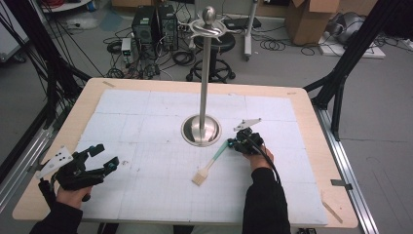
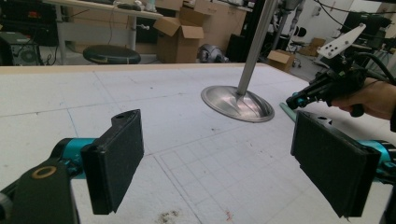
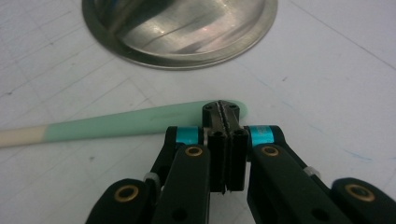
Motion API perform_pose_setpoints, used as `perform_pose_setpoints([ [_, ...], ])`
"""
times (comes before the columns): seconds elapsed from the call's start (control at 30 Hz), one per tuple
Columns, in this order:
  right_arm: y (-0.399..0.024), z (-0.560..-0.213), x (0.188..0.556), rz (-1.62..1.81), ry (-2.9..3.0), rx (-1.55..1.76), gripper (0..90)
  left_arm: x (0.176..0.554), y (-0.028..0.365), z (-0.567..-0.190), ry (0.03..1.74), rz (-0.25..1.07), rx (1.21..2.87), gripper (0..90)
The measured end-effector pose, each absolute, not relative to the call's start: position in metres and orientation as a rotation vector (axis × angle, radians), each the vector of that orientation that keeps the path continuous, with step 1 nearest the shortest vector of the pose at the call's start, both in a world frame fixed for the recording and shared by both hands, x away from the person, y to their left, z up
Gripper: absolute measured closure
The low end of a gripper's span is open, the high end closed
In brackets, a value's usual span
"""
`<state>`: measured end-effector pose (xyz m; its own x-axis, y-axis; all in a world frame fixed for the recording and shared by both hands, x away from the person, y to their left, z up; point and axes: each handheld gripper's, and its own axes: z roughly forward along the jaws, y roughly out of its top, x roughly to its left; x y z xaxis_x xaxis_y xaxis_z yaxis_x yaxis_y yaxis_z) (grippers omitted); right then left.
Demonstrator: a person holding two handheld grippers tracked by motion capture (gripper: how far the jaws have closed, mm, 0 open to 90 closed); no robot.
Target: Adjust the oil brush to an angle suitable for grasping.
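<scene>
High view sits above my side of the table, looks fwd and down, takes in the whole top plus floor beyond. Left gripper view rides low on my left gripper, faces across the table twd the stand and my right gripper, mid-range. Right gripper view is v. close to the surface, facing the stand's base and the brush handle. All 3 share that base.

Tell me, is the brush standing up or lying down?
Lying down. The brush lies flat on the table, its green handle end at the right gripper.
</scene>
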<state>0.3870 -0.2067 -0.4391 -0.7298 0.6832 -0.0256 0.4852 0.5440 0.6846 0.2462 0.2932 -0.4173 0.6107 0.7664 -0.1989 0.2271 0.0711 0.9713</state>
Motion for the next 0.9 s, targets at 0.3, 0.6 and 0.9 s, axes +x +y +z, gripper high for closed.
perform_pose_setpoints([
  [0.3,-0.205,-0.439,0.372,1.012,2.487,0.975,89.8,0.247,0.293,-0.417,0.884,0.497,1.479,17.5],
  [0.6,-0.195,-0.433,0.316,1.117,2.524,0.793,89.8,0.246,0.293,-0.417,0.886,0.497,1.478,17.5],
  [0.9,-0.155,-0.438,0.293,1.122,2.631,0.667,89.8,0.247,0.293,-0.417,0.887,0.501,1.479,17.5],
])
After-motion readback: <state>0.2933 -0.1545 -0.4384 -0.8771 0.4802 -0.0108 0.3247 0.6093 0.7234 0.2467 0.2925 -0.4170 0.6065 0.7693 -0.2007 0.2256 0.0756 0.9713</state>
